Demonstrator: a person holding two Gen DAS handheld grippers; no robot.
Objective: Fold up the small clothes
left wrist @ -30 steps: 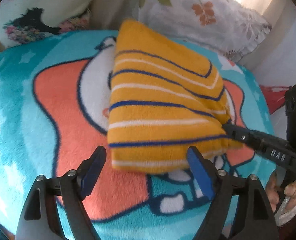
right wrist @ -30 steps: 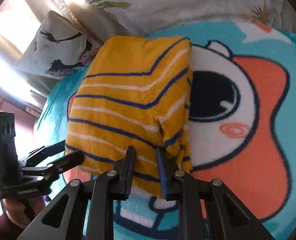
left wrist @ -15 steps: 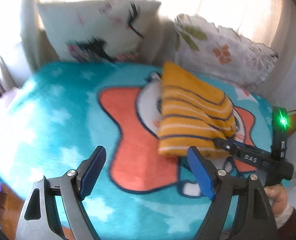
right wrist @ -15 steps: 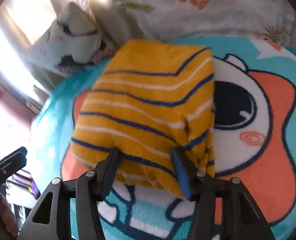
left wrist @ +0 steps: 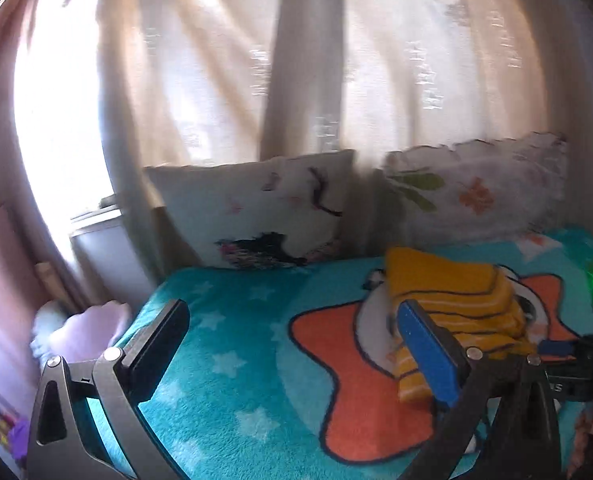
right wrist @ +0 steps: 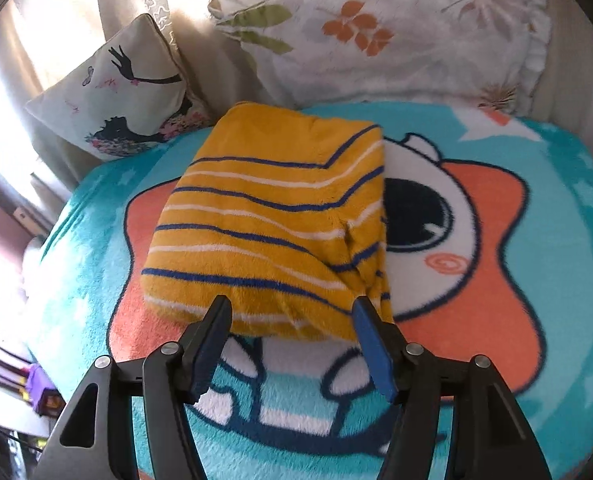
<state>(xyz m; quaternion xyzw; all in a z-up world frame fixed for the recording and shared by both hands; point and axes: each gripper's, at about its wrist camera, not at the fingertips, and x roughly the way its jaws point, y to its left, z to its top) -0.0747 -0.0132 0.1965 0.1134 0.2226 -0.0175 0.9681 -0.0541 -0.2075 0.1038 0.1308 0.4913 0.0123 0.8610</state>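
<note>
The right gripper [right wrist: 292, 344] points low over the blanket [right wrist: 568, 360], jaws spread wide and empty, tips just short of the near edge of one folded yellow striped garment [right wrist: 272, 224] lying mid-blanket. The left gripper [left wrist: 292, 344] is tilted up and level, also wide apart, holding nothing. Two pillows, one silhouette-printed [right wrist: 124, 92] and one floral [right wrist: 396, 36], lean at the blanket's far edge, before curtains [left wrist: 312, 60].

Folded garment [right wrist: 272, 224]: yellow striped fleece, fuzzy, matt. Blanket [right wrist: 536, 360]: plush pile, matt. Pillows [right wrist: 396, 40]: smooth printed cloth. Right gripper [right wrist: 292, 344]: matt black plastic fingers, blue pads, shiny metal screws.
</note>
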